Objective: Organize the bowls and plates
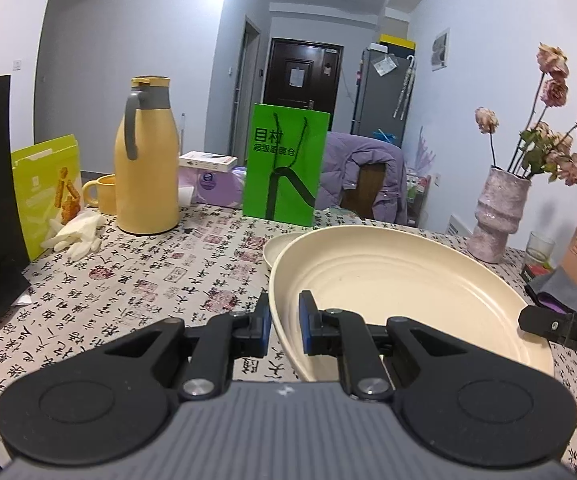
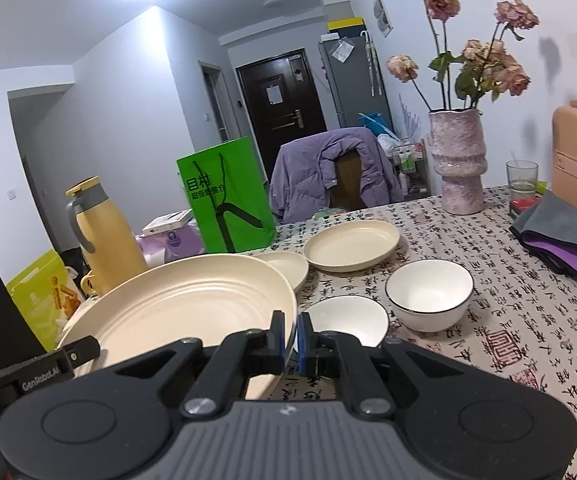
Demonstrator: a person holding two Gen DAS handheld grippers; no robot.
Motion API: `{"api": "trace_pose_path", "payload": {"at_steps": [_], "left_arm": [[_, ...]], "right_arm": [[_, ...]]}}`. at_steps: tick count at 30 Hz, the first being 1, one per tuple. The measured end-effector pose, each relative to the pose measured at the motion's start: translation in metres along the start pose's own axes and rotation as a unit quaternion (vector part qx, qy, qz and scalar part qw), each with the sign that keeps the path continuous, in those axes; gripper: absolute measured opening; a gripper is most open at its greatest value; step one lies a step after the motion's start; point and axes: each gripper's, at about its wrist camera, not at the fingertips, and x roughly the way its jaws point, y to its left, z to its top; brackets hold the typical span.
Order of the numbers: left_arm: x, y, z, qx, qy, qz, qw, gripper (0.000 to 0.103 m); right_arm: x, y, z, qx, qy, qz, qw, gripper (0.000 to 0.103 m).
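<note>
You've got the big cream plate (image 1: 408,280) pinched from both sides, so let's walk it across. Your left hand-held gripper (image 1: 284,322) is clenched on the plate's near-left rim, one blue pad outside the wall and one inside, and the plate hangs tilted ahead and to the right of it, clear of the worktop (image 1: 148,280). Just beyond that rim, ahead of the left hand-held gripper, a smaller cream plate (image 1: 278,246) peeks out on the cloth; well off to its left stands the yellow thermos (image 1: 146,160), so keep your swing away from that side. Now the right: your right hand-held gripper (image 2: 290,334) is grasping the opposite rim, pads tight together on the thin wall, with the plate spreading left of it. Ahead and a touch right of that hand-held gripper sit two white bowls (image 2: 428,294), the nearer one almost under the plate's edge, and further ahead a medium cream plate (image 2: 352,244) beside the small one. My read is you're carrying this big plate to become the base of a stack. Level it first, keep both hands moving together so the rim doesn't twist out of the pads, lift over the near bowl rather than sliding, and set it down flat before letting go.
</note>
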Motion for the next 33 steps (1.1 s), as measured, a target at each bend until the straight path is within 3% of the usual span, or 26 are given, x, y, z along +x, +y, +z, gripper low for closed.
{"api": "trace_pose_path", "payload": {"at_steps": [33], "left_arm": [[0.001, -0.02, -0.04, 0.036, 0.014, -0.044, 0.9983, 0.014]], "right_arm": [[-0.014, -0.041, -0.037, 0.033, -0.012, -0.014, 0.999, 0.006]]}}
